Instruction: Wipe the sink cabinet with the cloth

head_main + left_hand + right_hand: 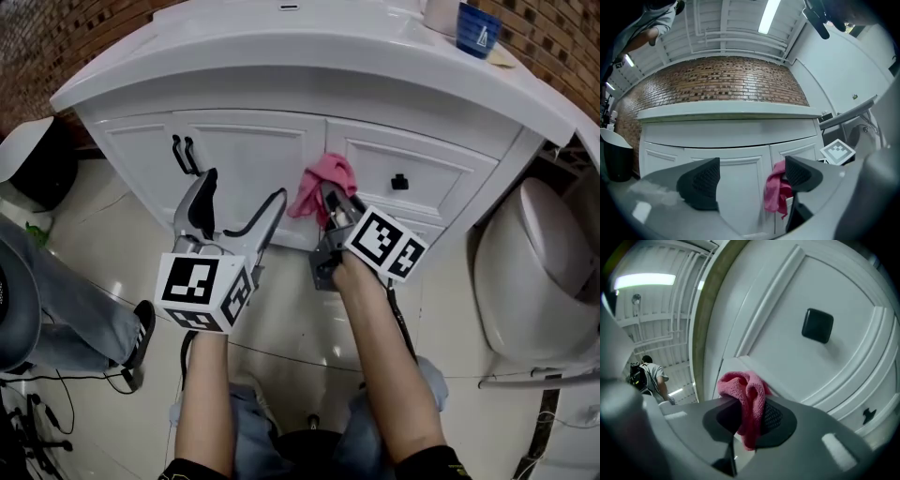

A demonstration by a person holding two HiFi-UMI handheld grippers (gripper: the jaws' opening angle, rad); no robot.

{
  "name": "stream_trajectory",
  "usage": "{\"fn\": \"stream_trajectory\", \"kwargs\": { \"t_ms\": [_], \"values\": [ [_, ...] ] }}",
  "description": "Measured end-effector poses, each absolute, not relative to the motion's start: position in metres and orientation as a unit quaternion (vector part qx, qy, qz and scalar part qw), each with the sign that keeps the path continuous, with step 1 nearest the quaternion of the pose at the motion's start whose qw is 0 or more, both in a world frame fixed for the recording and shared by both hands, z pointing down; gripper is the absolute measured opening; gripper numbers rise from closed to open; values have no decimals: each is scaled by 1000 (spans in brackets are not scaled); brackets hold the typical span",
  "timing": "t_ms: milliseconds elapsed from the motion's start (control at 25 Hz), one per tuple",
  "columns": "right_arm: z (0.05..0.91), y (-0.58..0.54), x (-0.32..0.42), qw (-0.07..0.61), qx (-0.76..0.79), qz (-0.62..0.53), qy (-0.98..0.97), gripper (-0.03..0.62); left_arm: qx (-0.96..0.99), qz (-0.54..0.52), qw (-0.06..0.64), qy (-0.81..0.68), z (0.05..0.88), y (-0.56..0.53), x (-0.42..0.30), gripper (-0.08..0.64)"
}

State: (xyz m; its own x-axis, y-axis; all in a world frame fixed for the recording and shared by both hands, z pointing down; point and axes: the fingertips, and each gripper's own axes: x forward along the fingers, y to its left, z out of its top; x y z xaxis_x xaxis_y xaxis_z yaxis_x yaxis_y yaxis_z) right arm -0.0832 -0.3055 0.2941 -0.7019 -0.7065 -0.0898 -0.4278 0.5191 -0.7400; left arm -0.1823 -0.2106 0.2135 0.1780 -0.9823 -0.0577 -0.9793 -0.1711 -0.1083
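The white sink cabinet (pixel 253 159) fills the head view, with a door at the left and a drawer (pixel 431 173) at the right. A pink cloth (pixel 322 187) is pinched in my right gripper (pixel 330 199), which is shut on it and presses it against the cabinet front at the drawer's left edge. In the right gripper view the cloth (pixel 747 401) bunches between the jaws, close to the drawer panel with its black knob (pixel 817 326). My left gripper (pixel 239 202) hangs open and empty before the door; the cloth (pixel 776 192) shows beside its right finger.
Two black handles (pixel 184 155) sit on the door. A blue cup (pixel 478 28) stands on the countertop at the back right. A white toilet (pixel 544 281) is at the right, a black bin (pixel 42 164) at the left, and another person's leg and sandal (pixel 94 323) at the lower left.
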Motion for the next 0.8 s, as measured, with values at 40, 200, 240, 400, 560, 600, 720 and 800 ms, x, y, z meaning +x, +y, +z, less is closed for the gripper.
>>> {"fn": "stream_trajectory", "kwargs": {
  "t_ms": [40,200,240,400,560,600,720,800],
  "values": [
    [295,-307,-74,188,-344,-356,848,48,-765,-10,59,641,213,-212,-184,440],
    [287,-309,-19,160,-397,-324,843,48,-776,8,51,629,211,-220,-168,442],
    [283,-307,-4,152,-409,-311,844,48,-780,11,50,623,211,-222,-161,442],
    [274,-303,60,128,-459,-267,837,48,-797,21,45,602,215,-233,-130,442],
    [280,-314,137,134,-531,-256,797,49,-808,28,41,588,217,-239,-106,442],
    [282,-318,154,137,-546,-254,786,48,-809,29,42,586,217,-239,-102,442],
    [288,-322,187,140,-578,-254,763,48,-810,28,46,584,216,-238,-98,442],
    [293,-320,184,143,-580,-262,758,48,-807,29,46,587,215,-238,-104,442]
  ]
}}
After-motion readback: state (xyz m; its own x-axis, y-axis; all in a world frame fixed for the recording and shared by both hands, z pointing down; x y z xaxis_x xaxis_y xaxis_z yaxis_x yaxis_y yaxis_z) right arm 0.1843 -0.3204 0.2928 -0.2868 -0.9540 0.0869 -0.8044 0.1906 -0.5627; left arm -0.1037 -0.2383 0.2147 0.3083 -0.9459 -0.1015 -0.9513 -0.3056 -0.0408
